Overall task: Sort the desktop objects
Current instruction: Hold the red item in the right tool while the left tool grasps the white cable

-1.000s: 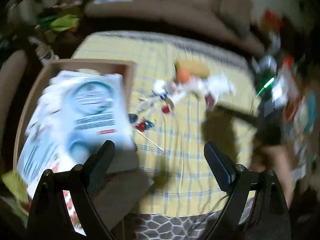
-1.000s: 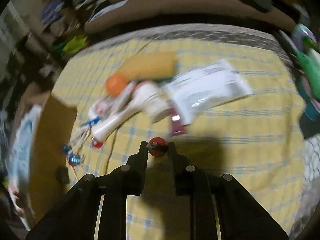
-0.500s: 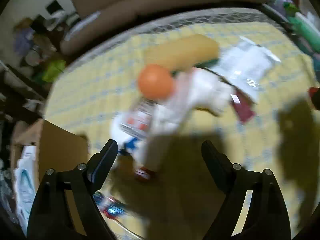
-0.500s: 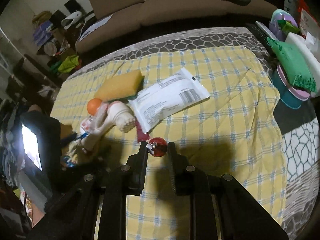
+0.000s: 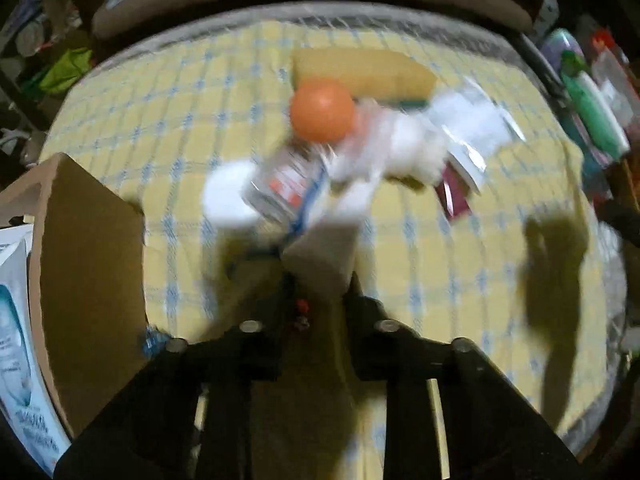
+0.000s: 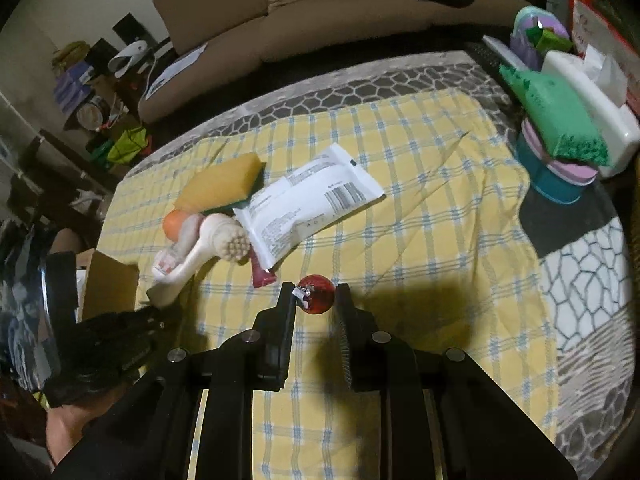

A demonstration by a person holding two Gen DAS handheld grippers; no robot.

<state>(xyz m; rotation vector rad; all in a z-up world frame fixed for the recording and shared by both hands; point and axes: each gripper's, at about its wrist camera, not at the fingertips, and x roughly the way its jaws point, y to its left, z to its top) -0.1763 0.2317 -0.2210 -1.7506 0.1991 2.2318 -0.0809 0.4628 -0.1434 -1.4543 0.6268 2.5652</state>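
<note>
In the right wrist view, my right gripper (image 6: 315,300) is shut on a small red bauble (image 6: 318,300), held just above the yellow checked cloth (image 6: 420,240). A pile lies to its left: a yellow sponge (image 6: 224,180), an orange ball (image 6: 174,222), a white brush (image 6: 216,244), a white packet (image 6: 312,204) and a maroon sachet (image 6: 262,274). The left wrist view is blurred. There my left gripper (image 5: 320,294) points down with its jaws closing to near shut on the tip of the white brush's handle (image 5: 320,268). A tiny red piece (image 5: 302,305) sits beside one finger. The orange ball (image 5: 322,110) lies beyond.
An open cardboard box (image 5: 88,260) with blue-and-white packets (image 5: 16,340) stands at the cloth's left edge. A teal bowl (image 6: 556,184) with a green cloth and a white tissue box (image 6: 588,92) crowd the right side. A brown sofa (image 6: 320,20) runs behind.
My left gripper swung from over the box to the pile, sank, and its wide jaws came together at the brush handle. My right gripper drew back a little, still holding the red bauble.
</note>
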